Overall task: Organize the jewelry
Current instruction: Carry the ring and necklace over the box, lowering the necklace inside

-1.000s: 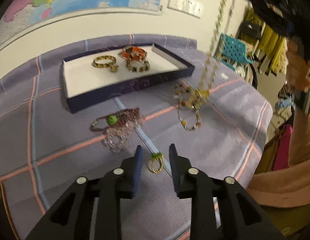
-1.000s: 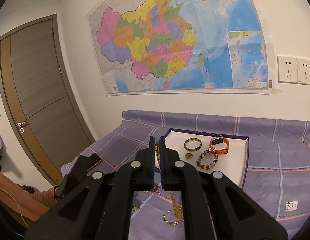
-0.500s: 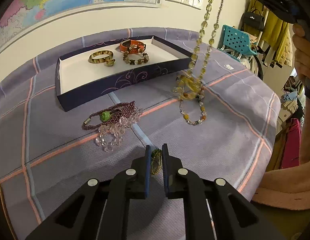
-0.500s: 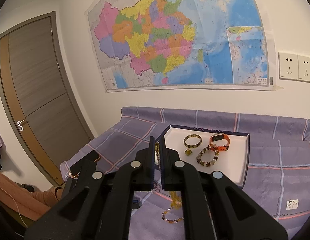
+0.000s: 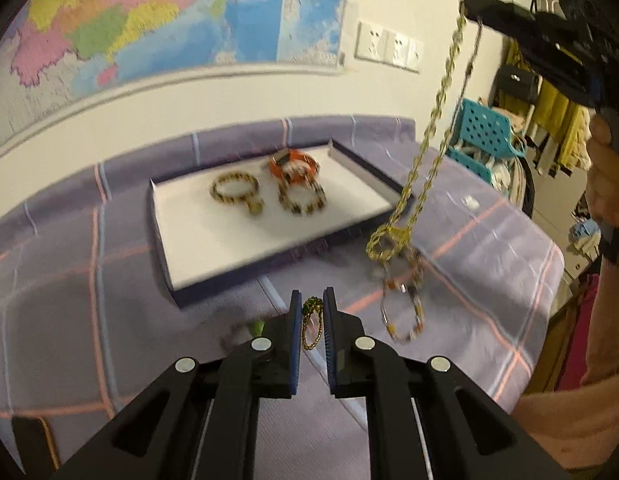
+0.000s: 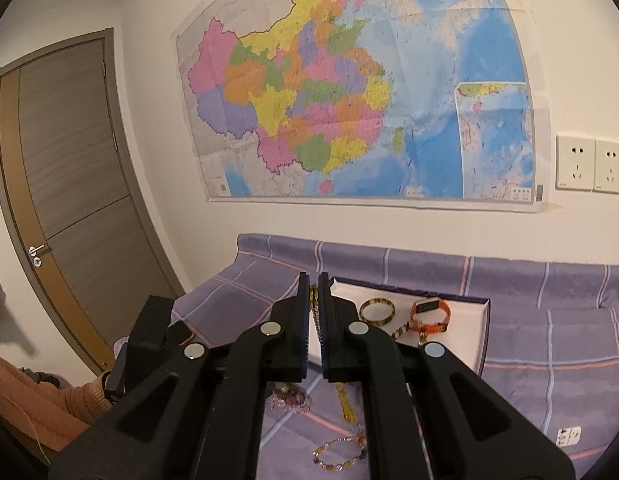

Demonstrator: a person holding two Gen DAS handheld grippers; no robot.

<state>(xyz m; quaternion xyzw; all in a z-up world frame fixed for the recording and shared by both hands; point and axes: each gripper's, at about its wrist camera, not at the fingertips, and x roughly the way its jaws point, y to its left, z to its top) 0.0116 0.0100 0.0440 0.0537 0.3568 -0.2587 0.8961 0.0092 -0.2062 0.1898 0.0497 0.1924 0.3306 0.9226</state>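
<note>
My left gripper point(image 5: 311, 304) is shut on a small gold ring with a green stone point(image 5: 311, 320), lifted above the purple checked cloth. My right gripper point(image 6: 313, 286) is shut on a long yellow beaded necklace point(image 5: 425, 160) that dangles from it point(image 5: 471, 4) to the cloth. A dark blue tray with a white floor point(image 5: 229, 240) lies ahead; in it are a yellow bangle point(image 5: 234, 192), an orange watch band point(image 5: 293, 164) and a beaded bracklet-style loop point(image 5: 303, 200). The same tray point(image 6: 477, 344) shows in the right wrist view.
A thin chain bracelet point(image 5: 403, 312) lies on the cloth under the hanging necklace. Purple and clear beads point(image 6: 289, 396) lie near the front, mostly hidden by my fingers. A turquoise basket point(image 5: 485, 136) and hanging clothes stand at the right; a phone point(image 6: 181, 332) lies at the cloth's left edge.
My left gripper closed on the ring and lifted it off the cloth, tipping toward the tray. The right gripper stayed shut, raising the necklace slightly.
</note>
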